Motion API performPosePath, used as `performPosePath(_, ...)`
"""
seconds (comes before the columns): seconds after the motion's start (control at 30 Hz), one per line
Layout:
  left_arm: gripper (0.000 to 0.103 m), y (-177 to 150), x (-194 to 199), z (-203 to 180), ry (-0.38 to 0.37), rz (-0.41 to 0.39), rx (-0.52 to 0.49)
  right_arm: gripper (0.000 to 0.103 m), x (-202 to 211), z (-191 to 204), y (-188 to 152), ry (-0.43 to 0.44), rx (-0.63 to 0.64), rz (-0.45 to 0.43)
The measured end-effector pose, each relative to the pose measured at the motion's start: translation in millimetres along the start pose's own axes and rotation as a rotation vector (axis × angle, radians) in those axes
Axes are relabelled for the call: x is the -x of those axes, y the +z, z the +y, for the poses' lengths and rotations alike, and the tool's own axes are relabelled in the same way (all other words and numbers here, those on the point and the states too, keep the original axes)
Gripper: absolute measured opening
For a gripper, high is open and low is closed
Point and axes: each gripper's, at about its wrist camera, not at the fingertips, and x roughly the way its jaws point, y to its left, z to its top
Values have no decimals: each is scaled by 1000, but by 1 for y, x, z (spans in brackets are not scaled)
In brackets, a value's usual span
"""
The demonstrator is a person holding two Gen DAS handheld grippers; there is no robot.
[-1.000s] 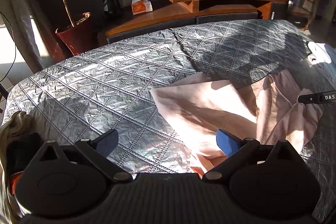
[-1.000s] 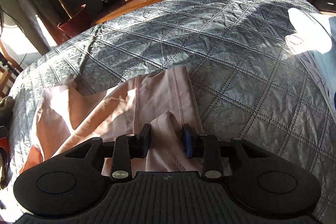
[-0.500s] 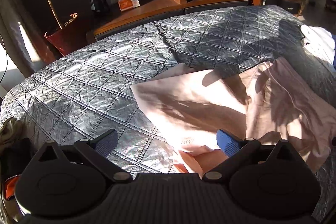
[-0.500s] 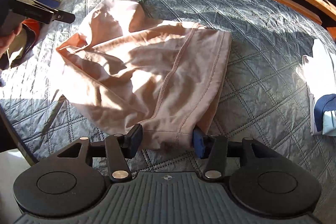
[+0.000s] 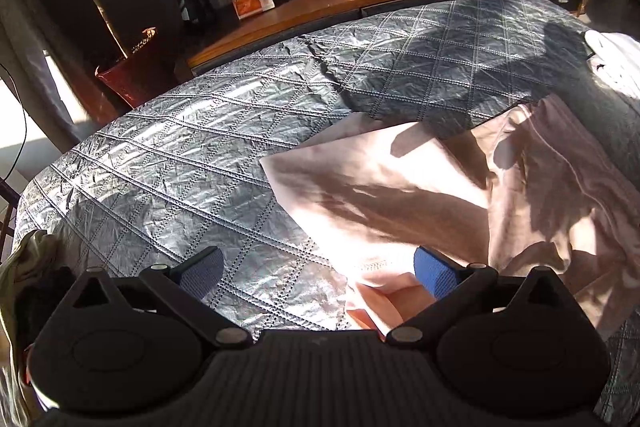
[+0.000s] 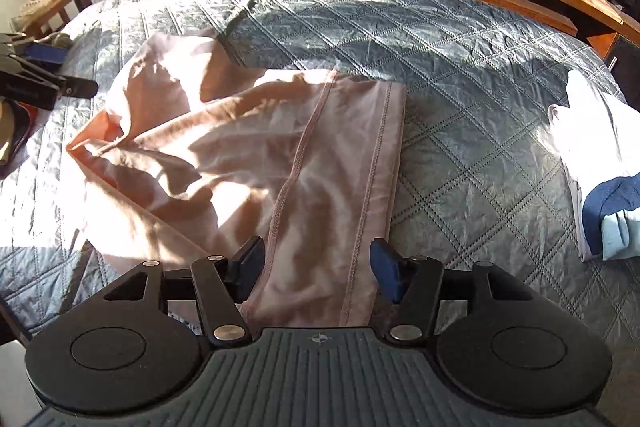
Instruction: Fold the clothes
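A: Status?
B: pink garment [image 6: 248, 155] crumpled on grey quilt [image 6: 460, 155], folding barely begun; folded white pile [image 6: 592, 147] aside.
A: Grippers?
B: right gripper [image 6: 316, 267] opening, cloth between, unpinched; left gripper [image 5: 316, 271] wide, empty.

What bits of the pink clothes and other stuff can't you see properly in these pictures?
- Pink garment: near end hidden under the right gripper, right wrist view; its jaws are opening around the cloth.
- Same garment: right part cut off by the frame edge, left wrist view.
- White folded clothes: cut off at the right edge.
- Clothing pile: too dark, behind the left gripper.
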Motion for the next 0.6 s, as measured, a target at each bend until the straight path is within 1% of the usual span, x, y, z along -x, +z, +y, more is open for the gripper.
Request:
performPosePath(0.07, 101, 0, -2, 8, 16, 11, 38, 73, 3, 0, 25, 31, -76, -90)
performPosePath(0.13, 101, -1, -5, 11, -2, 22, 56, 73, -5, 8, 50, 77, -110, -134)
performPosePath(0.17, 101, -1, -7, 12, -13, 27, 63, 74, -12, 15, 60, 104, -106, -142)
performPosePath(0.23, 101, -2, -10, 14, -42, 40, 79, 80, -29, 36, 73, 130, -45, -142)
performPosePath(0.3, 101, -4, -14, 16, -82, 59, 101, 81, -53, 56, 83, 143, 19, -124)
performPosePath(0.33, 100, -5, -15, 17, -83, 65, 105, 80, -66, 64, 88, 151, 35, -108)
performPosePath(0.5, 101, -9, -17, 26, -40, 76, 109, 80, -108, 94, 109, 236, 28, -103)
performPosePath(0.6, 101, -11, -20, 33, -19, 88, 135, 80, -131, 117, 117, 246, 109, -74)
